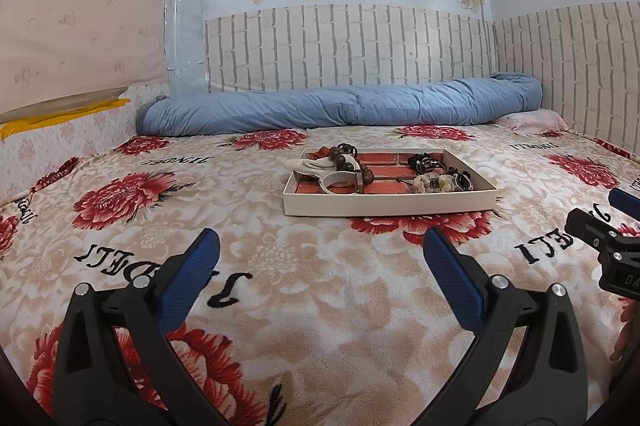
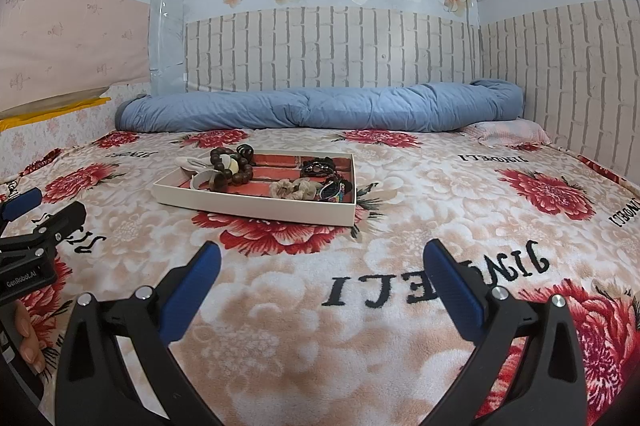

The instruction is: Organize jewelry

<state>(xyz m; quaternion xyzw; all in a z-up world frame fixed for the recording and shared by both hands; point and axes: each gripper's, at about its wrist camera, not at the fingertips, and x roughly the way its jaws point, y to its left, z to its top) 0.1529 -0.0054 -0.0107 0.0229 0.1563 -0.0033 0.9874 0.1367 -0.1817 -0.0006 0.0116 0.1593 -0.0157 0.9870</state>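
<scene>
A shallow white tray (image 1: 388, 204) with a red brick-pattern floor lies on the flowered bedspread, also in the right wrist view (image 2: 256, 208). It holds a brown bead bracelet (image 1: 352, 162) (image 2: 230, 166), a white bangle (image 1: 336, 180), a beige scrunchie (image 1: 430, 182) (image 2: 290, 188) and dark jewelry (image 1: 426, 162) (image 2: 320, 166). My left gripper (image 1: 320, 246) is open and empty, short of the tray. My right gripper (image 2: 320, 258) is open and empty, short of the tray and to its right.
A rolled blue quilt (image 1: 340, 108) lies along the brick-pattern wall behind the tray. A pink pillow (image 2: 512, 132) sits at the far right. The right gripper shows at the left wrist view's right edge (image 1: 608, 238). The left gripper shows at the right wrist view's left edge (image 2: 36, 226).
</scene>
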